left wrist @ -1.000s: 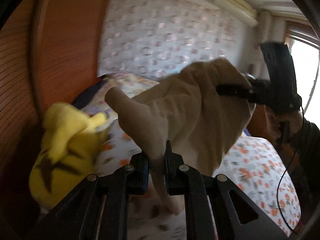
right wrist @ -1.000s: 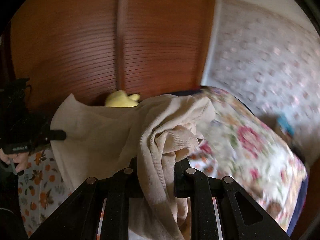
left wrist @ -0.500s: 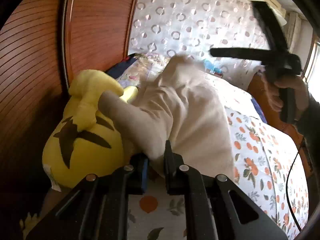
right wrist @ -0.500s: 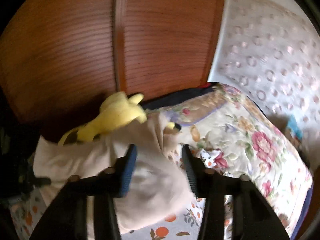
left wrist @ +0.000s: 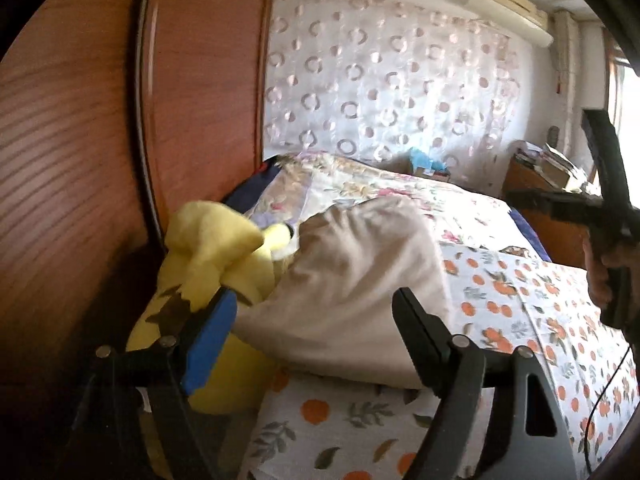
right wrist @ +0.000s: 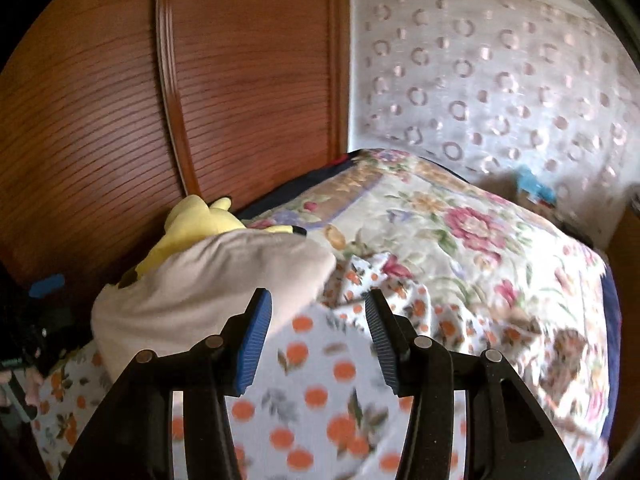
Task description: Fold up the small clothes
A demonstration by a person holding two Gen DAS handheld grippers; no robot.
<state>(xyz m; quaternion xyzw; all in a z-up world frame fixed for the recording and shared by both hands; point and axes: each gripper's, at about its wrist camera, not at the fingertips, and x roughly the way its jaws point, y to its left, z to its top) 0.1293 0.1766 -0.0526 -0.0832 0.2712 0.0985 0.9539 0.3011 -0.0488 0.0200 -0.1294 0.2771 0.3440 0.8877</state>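
A beige garment (left wrist: 352,280) lies in a loose heap on the orange-print sheet (left wrist: 520,320), leaning against a yellow plush toy (left wrist: 216,248). My left gripper (left wrist: 316,304) is open and empty, its jaws spread just in front of the garment. In the right wrist view the garment (right wrist: 208,280) lies to the left, and my right gripper (right wrist: 318,316) is open and empty beside its right edge. The right gripper also shows in the left wrist view (left wrist: 608,200), held up at the far right.
A wooden wardrobe (right wrist: 160,100) stands close behind the plush toy (right wrist: 192,224). A floral quilt (right wrist: 460,232) covers the far part of the bed. A patterned curtain (left wrist: 380,92) hangs behind, and a cluttered bedside table (left wrist: 540,168) stands at the right.
Both grippers let go of the beige garment and opened. The garment dropped from the air onto the bed against the plush toy, and the right gripper drew away to the right.
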